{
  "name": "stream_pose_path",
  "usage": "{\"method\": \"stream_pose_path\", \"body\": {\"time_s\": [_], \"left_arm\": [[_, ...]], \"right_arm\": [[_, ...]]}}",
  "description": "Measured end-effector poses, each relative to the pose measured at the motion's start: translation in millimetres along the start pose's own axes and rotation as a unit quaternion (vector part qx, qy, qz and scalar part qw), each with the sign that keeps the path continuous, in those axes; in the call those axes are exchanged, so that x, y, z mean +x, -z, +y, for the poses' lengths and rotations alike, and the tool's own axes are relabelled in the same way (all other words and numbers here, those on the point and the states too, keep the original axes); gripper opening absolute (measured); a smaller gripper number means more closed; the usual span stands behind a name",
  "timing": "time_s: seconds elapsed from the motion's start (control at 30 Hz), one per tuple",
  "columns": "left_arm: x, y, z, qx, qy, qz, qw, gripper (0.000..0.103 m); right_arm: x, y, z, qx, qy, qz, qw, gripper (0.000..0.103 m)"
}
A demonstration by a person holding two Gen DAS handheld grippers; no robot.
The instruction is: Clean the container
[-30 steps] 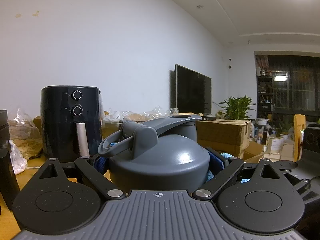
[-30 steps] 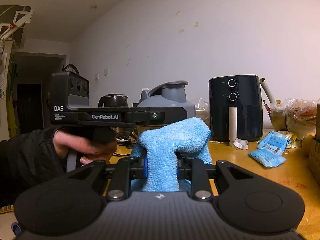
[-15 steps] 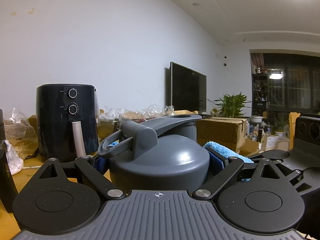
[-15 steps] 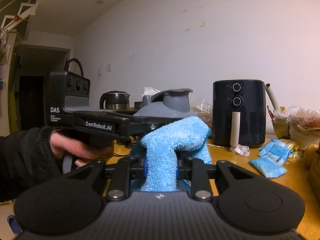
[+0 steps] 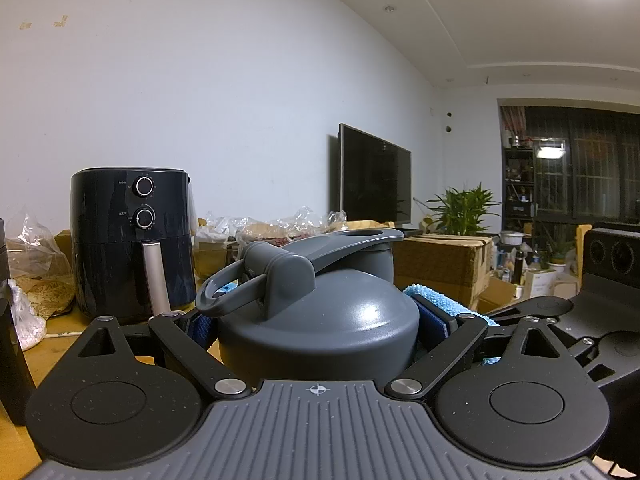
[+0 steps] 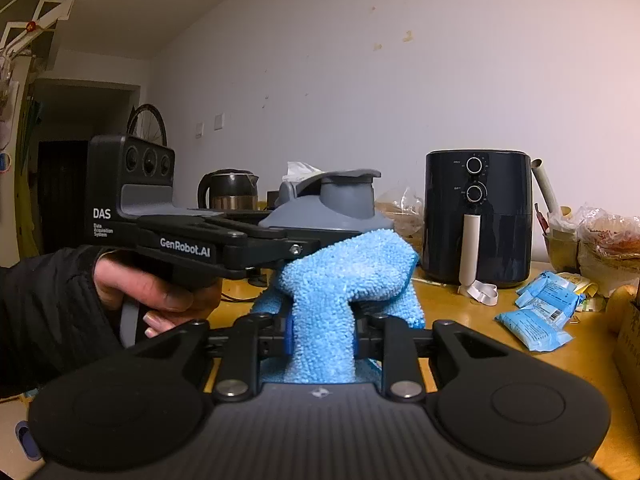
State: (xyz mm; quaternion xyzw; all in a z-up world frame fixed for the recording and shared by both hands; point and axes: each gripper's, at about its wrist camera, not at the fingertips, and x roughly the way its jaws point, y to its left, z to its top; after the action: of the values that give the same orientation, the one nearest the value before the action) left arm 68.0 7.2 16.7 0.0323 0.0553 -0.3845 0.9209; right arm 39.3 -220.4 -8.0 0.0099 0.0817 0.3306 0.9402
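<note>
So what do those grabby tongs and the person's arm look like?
The left tongs and right tongs are black, with round discs, silver bolts and a ribbed grey base. The fingers have blue pads. Seen from the right wrist, the left one carries three round lenses and white lettering, "DAS" and "GenRobot.AI". The hand comes out of a black ribbed sleeve.

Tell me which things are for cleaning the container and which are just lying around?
For the job:
- grey lidded container, clamped in the left tongs
- blue microfibre cloth, pinched in the right tongs

Just lying about:
- black air fryer
- kettle
- blue packets
- television
- cardboard box
- potted plant
</note>
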Motion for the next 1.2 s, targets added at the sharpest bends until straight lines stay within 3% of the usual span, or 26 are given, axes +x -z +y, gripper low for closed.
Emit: {"method": "stream_pose_path", "body": {"time_s": [0.5, 1.2], "left_arm": [[1, -2, 3, -0.002, 0.000, 0.001, 1.0000, 0.095], [0, -1, 1, -0.002, -0.008, 0.002, 1.0000, 0.095]], "right_arm": [[5, 17, -2, 0.011, -0.005, 0.030, 0.999, 0.016], [29, 56, -4, 0.016, -0.009, 0.120, 0.993, 0.015]]}}
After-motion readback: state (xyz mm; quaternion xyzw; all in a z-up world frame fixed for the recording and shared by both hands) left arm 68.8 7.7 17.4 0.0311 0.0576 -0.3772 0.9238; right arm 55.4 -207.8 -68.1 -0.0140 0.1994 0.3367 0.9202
